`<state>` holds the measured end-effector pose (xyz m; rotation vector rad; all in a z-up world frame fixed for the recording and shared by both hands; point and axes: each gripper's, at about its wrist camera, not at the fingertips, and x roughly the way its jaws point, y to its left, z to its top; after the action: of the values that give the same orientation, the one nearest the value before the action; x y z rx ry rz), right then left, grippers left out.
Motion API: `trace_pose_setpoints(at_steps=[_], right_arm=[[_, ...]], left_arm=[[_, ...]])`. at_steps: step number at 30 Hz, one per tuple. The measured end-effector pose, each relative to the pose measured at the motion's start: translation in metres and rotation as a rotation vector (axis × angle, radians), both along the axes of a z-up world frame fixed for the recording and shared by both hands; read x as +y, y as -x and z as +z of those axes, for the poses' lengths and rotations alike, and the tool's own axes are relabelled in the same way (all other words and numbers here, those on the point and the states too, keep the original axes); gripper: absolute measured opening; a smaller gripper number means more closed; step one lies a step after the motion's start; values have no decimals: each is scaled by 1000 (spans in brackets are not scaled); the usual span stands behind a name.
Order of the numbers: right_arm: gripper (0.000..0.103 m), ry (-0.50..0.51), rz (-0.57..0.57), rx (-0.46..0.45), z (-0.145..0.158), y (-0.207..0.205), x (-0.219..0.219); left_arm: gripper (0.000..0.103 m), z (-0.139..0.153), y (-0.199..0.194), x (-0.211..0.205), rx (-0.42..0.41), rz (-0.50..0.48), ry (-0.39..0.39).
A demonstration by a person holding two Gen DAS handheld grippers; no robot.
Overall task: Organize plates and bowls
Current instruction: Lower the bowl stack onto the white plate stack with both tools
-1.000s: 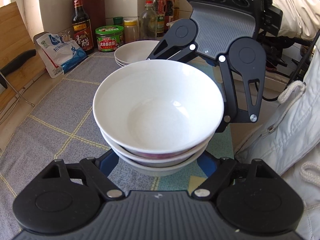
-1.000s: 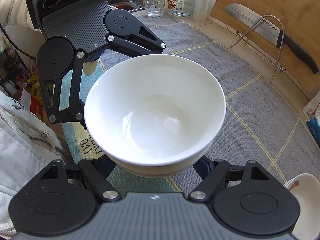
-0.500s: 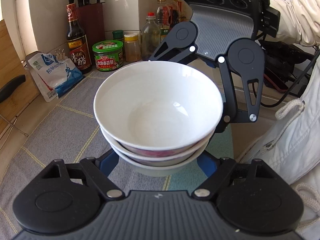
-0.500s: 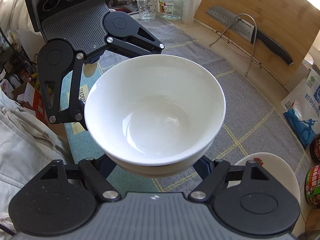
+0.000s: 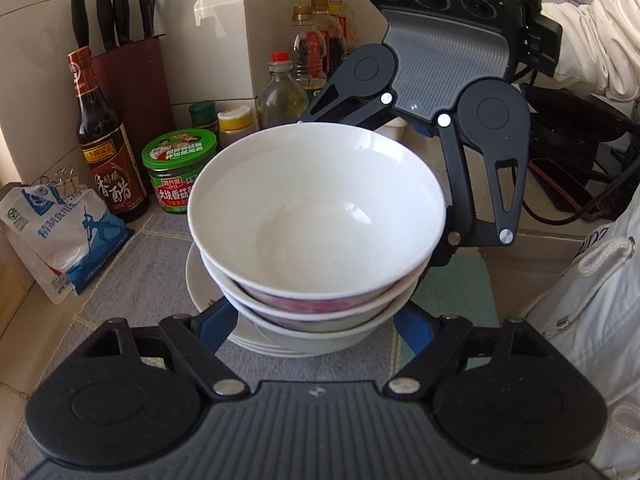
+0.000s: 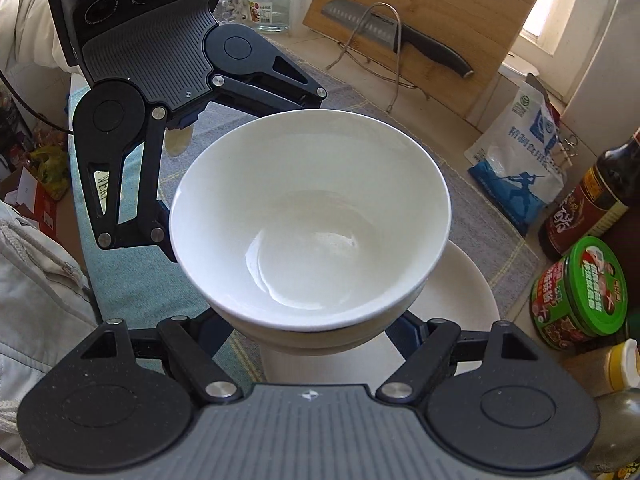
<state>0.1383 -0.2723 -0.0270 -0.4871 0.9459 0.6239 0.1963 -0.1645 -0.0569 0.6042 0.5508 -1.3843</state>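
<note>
1. My left gripper (image 5: 316, 322) and my right gripper (image 6: 316, 322) face each other across the stack of bowls (image 5: 316, 240), each clamped on its lower sides, so I carry it between both

2. The stack hangs directly over the pile of plates (image 5: 200, 280) on the grey mat (image 5: 132, 280), apparently just above it; I cannot tell whether they touch

3. The drop looks straight down, neither hand nearer

4. The right view shows plate rim (image 6: 468, 280) jutting toward the jars, so the bowls may sit slightly off centre

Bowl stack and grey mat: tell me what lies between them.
A stack of white plates lies on the grey mat directly under the bowl stack, seen in both wrist views.
</note>
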Motion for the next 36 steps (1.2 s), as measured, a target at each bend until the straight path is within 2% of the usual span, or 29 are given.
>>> trace_pose_setpoints(at_steps=[13, 36], right_arm=[[85, -6, -47, 19, -17, -17, -41], [85, -4, -70, 28, -26, -25, -47]], left_arm=[[85, -18, -21, -46, 10, 4, -22], [85, -25, -30, -52, 52, 29, -31]])
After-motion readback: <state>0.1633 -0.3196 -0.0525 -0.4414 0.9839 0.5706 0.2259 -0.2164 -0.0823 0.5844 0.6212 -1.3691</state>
